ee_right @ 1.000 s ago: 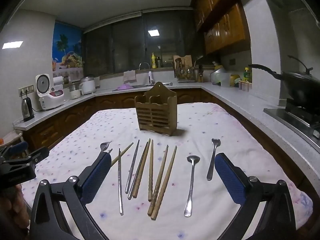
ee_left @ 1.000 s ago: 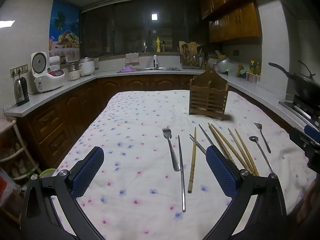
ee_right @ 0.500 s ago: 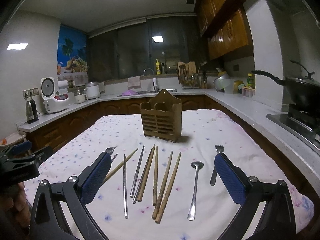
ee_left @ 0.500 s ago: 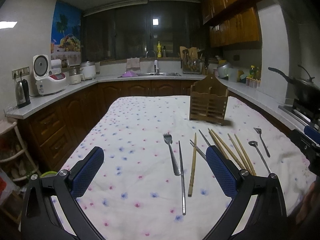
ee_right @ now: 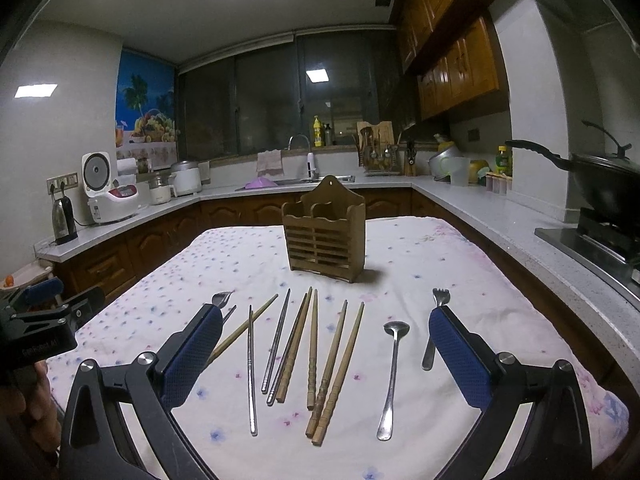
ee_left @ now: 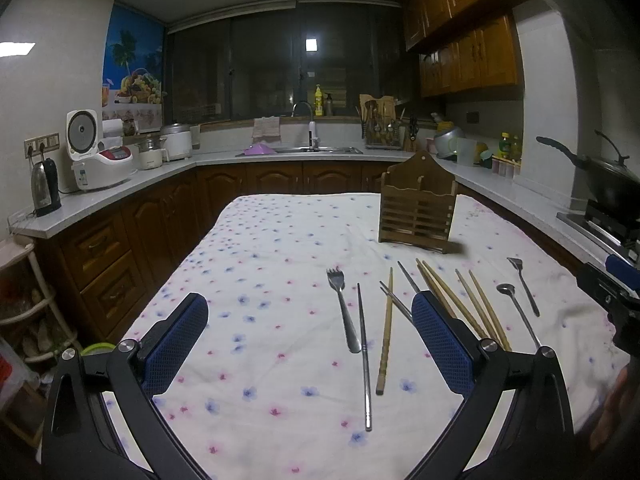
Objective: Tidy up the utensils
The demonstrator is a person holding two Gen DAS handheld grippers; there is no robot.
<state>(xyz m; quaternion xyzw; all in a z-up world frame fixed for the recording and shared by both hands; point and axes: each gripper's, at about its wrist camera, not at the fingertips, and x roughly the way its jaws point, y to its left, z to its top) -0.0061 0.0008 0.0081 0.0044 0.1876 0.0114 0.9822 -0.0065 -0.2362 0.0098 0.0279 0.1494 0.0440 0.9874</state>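
A wooden utensil holder [ee_right: 325,237] stands empty on the floral tablecloth [ee_right: 420,264]; it also shows in the left wrist view [ee_left: 416,212]. In front of it lie several wooden chopsticks [ee_right: 336,372], metal chopsticks [ee_right: 251,368], a spoon [ee_right: 392,376] and two forks [ee_right: 434,328] [ee_left: 343,312]. My right gripper [ee_right: 326,344] is open and empty above the row. My left gripper [ee_left: 308,328] is open and empty, left of the utensils. Each gripper shows at the other view's edge.
Kitchen counters run around the table, with a rice cooker [ee_left: 98,152] and kettle [ee_left: 44,188] at left, a sink [ee_left: 304,148] at the back, and a wok [ee_right: 600,184] on the stove at right.
Both views have tilted upward a little, so the utensils sit lower in frame. The utensils and holder have not moved. Both grippers stay open.
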